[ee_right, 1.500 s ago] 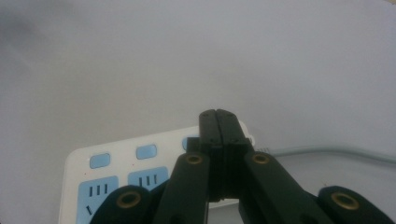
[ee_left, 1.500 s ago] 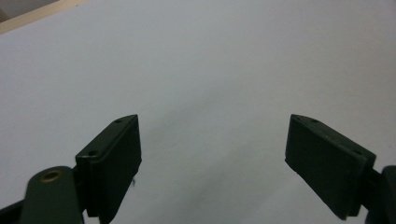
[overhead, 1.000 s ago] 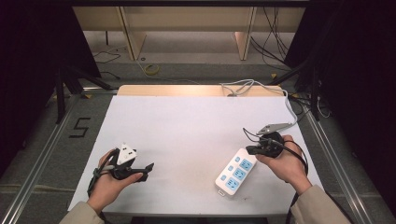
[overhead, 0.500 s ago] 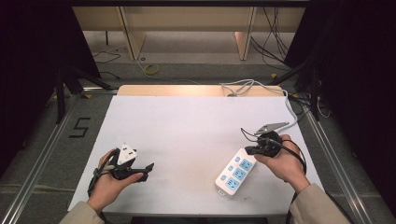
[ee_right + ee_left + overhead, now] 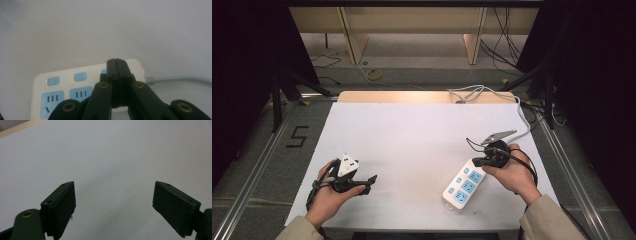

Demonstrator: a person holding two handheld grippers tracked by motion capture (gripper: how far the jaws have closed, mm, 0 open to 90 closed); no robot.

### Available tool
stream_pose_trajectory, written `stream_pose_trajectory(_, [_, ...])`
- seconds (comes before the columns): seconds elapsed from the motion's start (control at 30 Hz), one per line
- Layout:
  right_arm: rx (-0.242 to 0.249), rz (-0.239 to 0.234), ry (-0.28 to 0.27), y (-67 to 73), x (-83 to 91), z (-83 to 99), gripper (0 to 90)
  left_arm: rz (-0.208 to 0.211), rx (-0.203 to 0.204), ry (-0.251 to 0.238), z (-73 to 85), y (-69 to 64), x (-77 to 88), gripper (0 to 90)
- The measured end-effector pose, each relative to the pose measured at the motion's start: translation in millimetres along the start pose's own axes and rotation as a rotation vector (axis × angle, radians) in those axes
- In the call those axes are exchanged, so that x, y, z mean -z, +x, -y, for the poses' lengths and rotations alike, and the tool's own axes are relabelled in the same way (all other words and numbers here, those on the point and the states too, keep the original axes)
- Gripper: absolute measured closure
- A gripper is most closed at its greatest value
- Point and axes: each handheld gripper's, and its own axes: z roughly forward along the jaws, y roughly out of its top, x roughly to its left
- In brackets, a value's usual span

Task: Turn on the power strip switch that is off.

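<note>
In the high view a white-topped bench (image 5: 412, 140) fills the middle of the frame. At the lower right a white power strip (image 5: 463, 184) with blue sockets lies on it at a slant, and its grey cord (image 5: 524, 122) runs from the strip's upper end toward the top right, ending in a loose loop at the bench's far edge.

The right gripper (image 5: 477, 161) sits in the person's right hand (image 5: 511, 172) at the lower right, its tips over the upper end of the strip. In the right gripper view its fingers (image 5: 112, 67) are pressed flat together with nothing between them, rising in front of the strip's cord end; whether they touch the strip cannot be told.

The left gripper (image 5: 368, 181) is held in the left hand (image 5: 329, 195) at the lower left of the high view, well apart from the strip. In the left gripper view its fingers (image 5: 61, 205) are spread wide over bare white surface, empty.
</note>
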Motion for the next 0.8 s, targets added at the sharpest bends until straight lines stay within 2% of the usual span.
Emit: stream_pose_trajectory(0.8, [0.008, -0.005, 0.039, 3.6, -8.4, -6.9, 90.0, 0.002, -0.002, 0.001, -0.2, -0.2, -0.4, 18.3])
